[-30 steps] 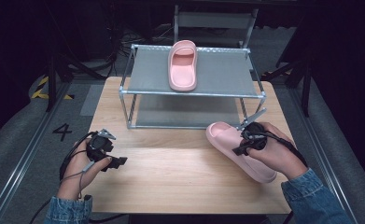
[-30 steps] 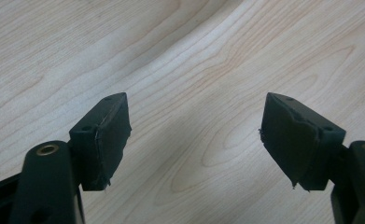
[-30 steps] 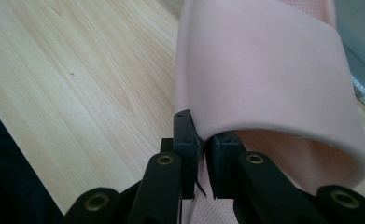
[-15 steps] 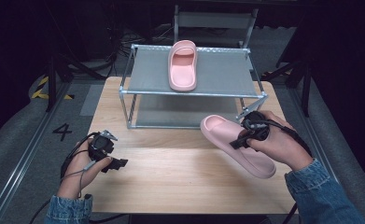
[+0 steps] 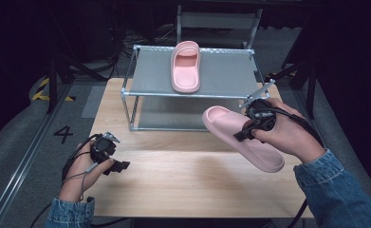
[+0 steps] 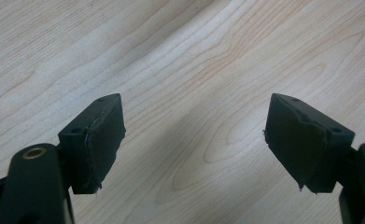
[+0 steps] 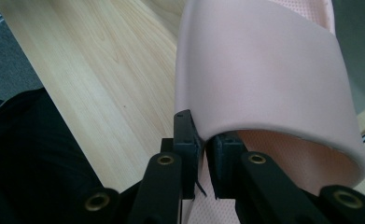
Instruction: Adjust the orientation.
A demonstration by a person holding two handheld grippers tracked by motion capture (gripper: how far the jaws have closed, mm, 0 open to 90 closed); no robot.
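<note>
pink slipper (image 5: 242,137) in right claw (image 5: 244,134)

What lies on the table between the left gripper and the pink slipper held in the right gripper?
Nothing: in the high view, bare wooden table separates the open left gripper from the slipper gripped by the right gripper.

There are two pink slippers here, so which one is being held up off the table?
The slipper on the right, in front of the rack: the right gripper's fingers pinch its strap edge. The other slipper lies flat on the rack's top shelf, untouched.
</note>
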